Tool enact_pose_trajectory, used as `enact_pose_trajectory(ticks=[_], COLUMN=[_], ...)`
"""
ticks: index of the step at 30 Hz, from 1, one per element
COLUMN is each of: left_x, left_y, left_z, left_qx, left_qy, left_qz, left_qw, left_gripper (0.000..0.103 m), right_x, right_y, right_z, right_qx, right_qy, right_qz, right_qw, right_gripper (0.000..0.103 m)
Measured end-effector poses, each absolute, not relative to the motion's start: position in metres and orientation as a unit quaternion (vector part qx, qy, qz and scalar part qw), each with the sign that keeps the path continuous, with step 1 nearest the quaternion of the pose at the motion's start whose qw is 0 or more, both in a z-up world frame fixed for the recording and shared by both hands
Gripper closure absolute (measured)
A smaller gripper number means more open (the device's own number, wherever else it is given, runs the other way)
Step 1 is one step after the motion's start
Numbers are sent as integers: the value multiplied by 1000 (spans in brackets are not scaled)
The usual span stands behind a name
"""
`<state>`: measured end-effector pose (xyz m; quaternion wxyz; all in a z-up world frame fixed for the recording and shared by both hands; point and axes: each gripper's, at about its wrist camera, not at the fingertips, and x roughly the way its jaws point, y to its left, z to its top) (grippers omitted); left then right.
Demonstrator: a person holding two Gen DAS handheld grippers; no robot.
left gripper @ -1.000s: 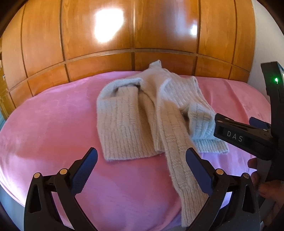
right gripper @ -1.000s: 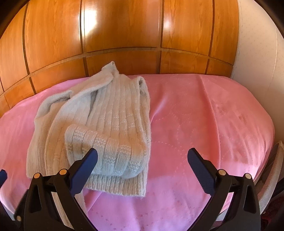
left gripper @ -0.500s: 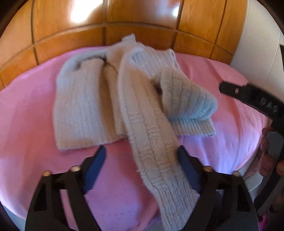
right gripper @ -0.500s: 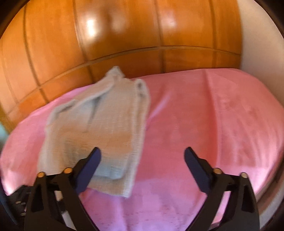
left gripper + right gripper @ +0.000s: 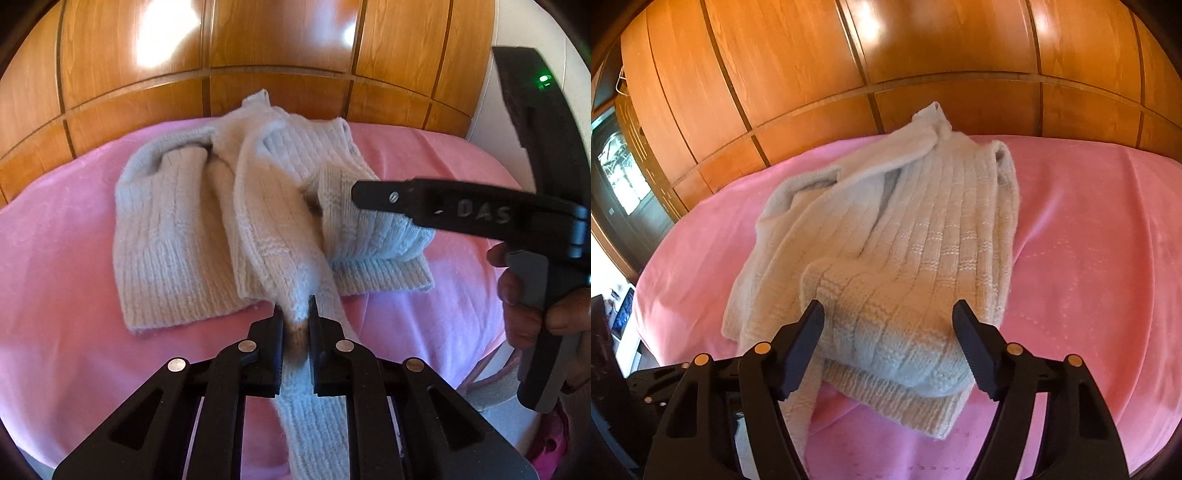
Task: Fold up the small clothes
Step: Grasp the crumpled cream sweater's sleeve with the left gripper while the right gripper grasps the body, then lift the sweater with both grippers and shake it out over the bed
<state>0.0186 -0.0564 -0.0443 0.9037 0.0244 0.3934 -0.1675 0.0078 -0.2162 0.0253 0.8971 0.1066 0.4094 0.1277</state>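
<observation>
While the left gripper (image 5: 296, 325) has just been closing and now pinches a long sleeve (image 5: 280, 266) of the pale knitted sweater (image 5: 177, 236) tightly between its jaws, the right gripper (image 5: 888, 328) has been narrowing too but stands partly open, its jaws straddling the rolled cuff of the other sleeve (image 5: 894, 332) without pressing on it yet. The sweater lies bunched on the pink bedspread (image 5: 55, 295), just ahead of both tools, with its body spread beyond the left gripper's tips and the pinched sleeve trailing back under that tool toward the near edge of the bed. Behind the garment stands a wooden headboard (image 5: 923, 74). In the left view the right gripper reaches in from the side over the folded sleeve, held by a hand (image 5: 528, 302). Folding seems barely begun: the sleeves cross untidily and nothing is squared. The main risk, as I judge it, is that the left pinch holds only a thin ridge of loose knit, so a quick pull could stretch the wool or let it slide free. If the right gripper closes on the thick roll as it lies, it may catch several layers at once and drag the body along, rumpling the whole piece. Lifting one sleeve while the other lies across it could also tangle them further.
</observation>
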Motion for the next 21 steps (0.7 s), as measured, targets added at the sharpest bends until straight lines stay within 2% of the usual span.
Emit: enact_pose_trajectory(ticks=[6, 7, 17, 19, 21], left_x=[13, 13, 12, 12, 14], left_y=[-50, -48, -20, -12, 1], left_z=[-38, -37, -25, -21, -12], left_qx=[23, 20, -26, -42, -70], left_qy=[383, 381, 374, 371, 365], left_qz=[-168, -170, -178, -182, -189], left_qw=[908, 908, 910, 910, 909], left_gripper=[95, 95, 96, 96, 96], right_x=[8, 8, 15, 16, 16], right_y=[-218, -216, -202, -202, -203], right_z=[20, 19, 8, 8, 8], right_qx=[98, 92, 54, 51, 50], right_qy=[419, 420, 435, 433, 431], right_qz=[130, 131, 135, 131, 125], right_qw=[893, 893, 889, 890, 892], right_gripper=[34, 40, 68, 81, 87])
